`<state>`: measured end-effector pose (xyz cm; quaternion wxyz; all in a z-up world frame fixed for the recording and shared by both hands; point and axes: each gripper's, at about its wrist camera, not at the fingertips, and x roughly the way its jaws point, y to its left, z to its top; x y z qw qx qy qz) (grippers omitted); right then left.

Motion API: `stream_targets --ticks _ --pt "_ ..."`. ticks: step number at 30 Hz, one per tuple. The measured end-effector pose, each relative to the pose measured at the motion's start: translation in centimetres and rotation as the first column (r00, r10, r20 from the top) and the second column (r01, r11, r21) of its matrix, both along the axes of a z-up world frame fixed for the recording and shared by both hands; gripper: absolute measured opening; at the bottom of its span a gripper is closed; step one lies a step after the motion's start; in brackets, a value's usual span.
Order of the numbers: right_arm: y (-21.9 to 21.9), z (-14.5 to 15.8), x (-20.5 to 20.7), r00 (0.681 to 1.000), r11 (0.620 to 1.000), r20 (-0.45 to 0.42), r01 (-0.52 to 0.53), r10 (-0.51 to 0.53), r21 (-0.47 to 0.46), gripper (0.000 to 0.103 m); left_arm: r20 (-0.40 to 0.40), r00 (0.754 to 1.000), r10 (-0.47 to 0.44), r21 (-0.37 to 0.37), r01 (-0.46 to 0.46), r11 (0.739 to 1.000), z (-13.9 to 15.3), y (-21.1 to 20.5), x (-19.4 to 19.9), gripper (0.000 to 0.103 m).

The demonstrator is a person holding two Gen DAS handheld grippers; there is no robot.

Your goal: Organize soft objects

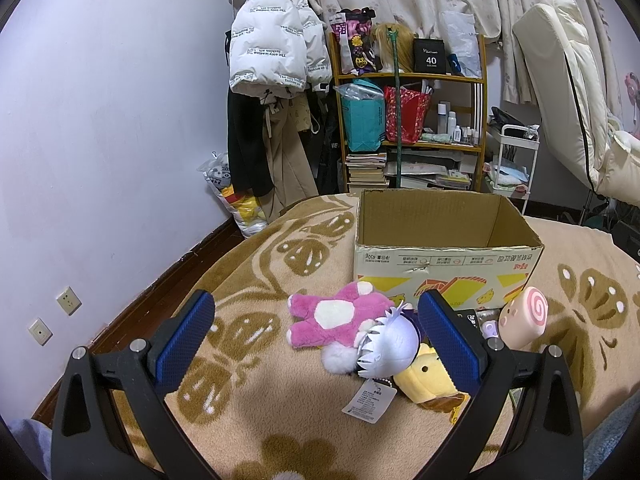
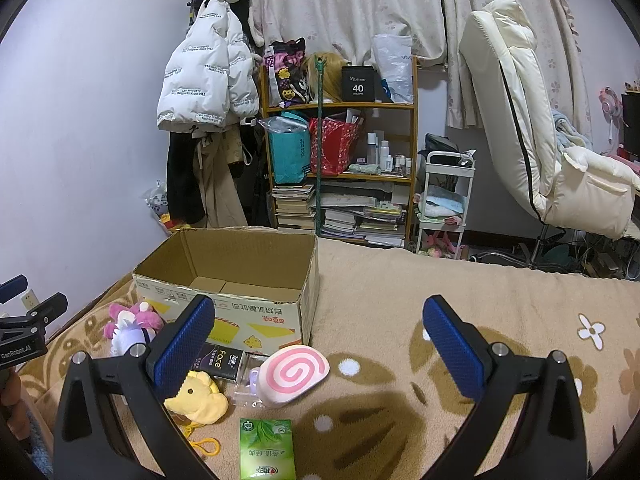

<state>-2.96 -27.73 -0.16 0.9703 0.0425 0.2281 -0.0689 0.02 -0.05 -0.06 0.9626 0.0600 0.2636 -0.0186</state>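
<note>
An open cardboard box (image 1: 444, 256) stands on the bed and looks empty in the right wrist view (image 2: 236, 276). In front of it lie a pink plush bear (image 1: 336, 316), a white-haired doll (image 1: 390, 344), a yellow plush (image 1: 426, 380) and a pink swirl cushion (image 1: 524, 316). My left gripper (image 1: 316, 336) is open above the blanket, near the bear and doll. My right gripper (image 2: 316, 340) is open, near the swirl cushion (image 2: 294, 374) and the yellow plush (image 2: 198, 398). The bear and doll (image 2: 132, 320) lie at the left there.
A black tissue pack (image 2: 220, 360) and a green tissue pack (image 2: 266, 448) lie by the toys. The beige flower blanket (image 2: 440, 300) covers the bed. Behind stand a wooden shelf (image 2: 340, 152), hanging coats (image 2: 208, 80), a white cart (image 2: 444, 200) and a cream chair (image 2: 540, 128).
</note>
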Motion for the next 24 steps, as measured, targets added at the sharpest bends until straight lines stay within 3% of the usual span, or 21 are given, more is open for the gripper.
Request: stream_targets --ticks 24 --pt "-0.08 0.10 -0.02 1.000 1.000 0.005 0.001 -0.001 -0.002 0.103 -0.005 1.000 0.003 0.007 -0.002 1.000 -0.81 0.17 -0.54 0.101"
